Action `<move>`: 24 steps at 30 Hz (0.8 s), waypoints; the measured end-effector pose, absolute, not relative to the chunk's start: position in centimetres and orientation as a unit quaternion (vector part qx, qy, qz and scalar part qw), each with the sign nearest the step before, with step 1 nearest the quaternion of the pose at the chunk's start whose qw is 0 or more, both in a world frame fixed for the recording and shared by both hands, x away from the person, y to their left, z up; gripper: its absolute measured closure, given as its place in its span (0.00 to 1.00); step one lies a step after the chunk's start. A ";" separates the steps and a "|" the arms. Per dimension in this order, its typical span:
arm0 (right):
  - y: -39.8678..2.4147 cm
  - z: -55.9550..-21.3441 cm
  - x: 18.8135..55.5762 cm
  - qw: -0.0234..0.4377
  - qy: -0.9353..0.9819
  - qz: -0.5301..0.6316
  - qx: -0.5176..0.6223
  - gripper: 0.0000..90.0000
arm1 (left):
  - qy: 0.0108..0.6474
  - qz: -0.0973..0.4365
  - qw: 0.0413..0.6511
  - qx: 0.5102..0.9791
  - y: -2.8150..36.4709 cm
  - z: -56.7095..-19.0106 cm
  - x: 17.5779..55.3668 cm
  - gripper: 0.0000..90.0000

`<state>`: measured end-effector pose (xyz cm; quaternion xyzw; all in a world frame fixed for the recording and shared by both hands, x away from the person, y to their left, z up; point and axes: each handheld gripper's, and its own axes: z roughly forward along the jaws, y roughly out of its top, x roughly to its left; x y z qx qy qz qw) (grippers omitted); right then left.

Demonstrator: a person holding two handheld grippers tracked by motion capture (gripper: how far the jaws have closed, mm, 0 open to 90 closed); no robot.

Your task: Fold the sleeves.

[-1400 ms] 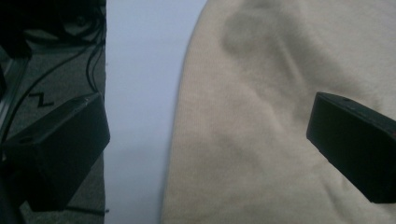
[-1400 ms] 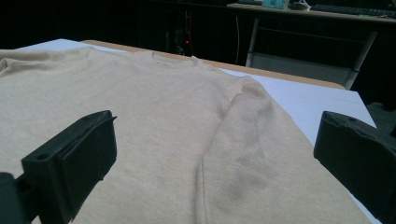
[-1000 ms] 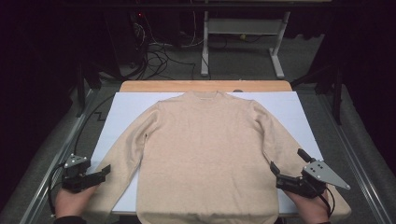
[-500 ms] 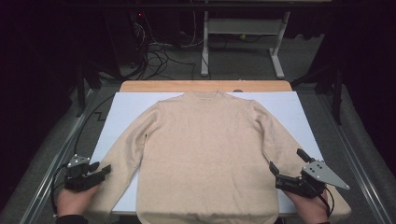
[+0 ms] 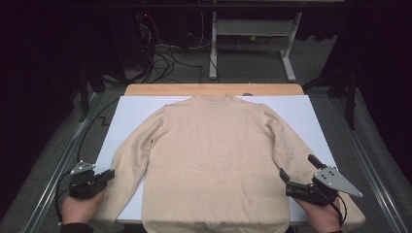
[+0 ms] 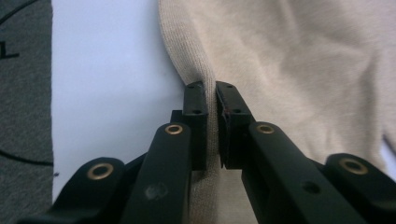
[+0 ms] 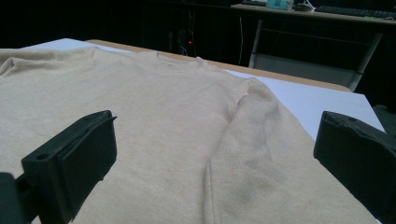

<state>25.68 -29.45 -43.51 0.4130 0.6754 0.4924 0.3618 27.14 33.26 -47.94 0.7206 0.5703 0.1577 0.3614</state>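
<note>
One plain beige sweater (image 5: pixel 214 160), unlabelled.

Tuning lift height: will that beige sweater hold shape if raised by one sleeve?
Probably not. The beige sweater looks like soft knit; its sleeve edge bunches between the left gripper pads. Likely floppy and draping. The knit texture suggests little slipping.

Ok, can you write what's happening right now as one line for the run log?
left gripper: jaws just closing, pinching sweater sleeve edge | right gripper: open over other sleeve, not gripping | sweater: flat on white sheet
</note>
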 end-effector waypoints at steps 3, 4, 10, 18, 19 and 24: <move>-29.5 -43.5 25.7 0.362 0.675 0.492 0.413 0.00 | 0.561 0.167 0.382 0.716 32.9 -47.1 26.8 0.92; -29.5 -43.5 25.7 0.362 0.675 0.492 0.413 0.00 | 0.558 0.169 0.390 0.713 32.7 -46.8 26.7 0.92; -29.5 -43.5 25.7 0.363 0.674 0.492 0.414 0.00 | 0.534 0.172 0.417 0.715 31.5 -45.8 26.4 0.92; -29.4 -43.5 25.6 0.363 0.674 0.492 0.414 0.00 | 0.506 0.178 0.438 0.722 29.9 -44.9 26.1 0.92; -29.4 -43.5 25.6 0.363 0.674 0.492 0.414 0.00 | 0.502 0.180 0.442 0.722 29.7 -44.8 26.0 0.92; -29.3 -43.5 25.7 0.363 0.675 0.493 0.412 0.00 | 0.482 0.183 0.453 0.728 28.5 -44.1 25.8 0.92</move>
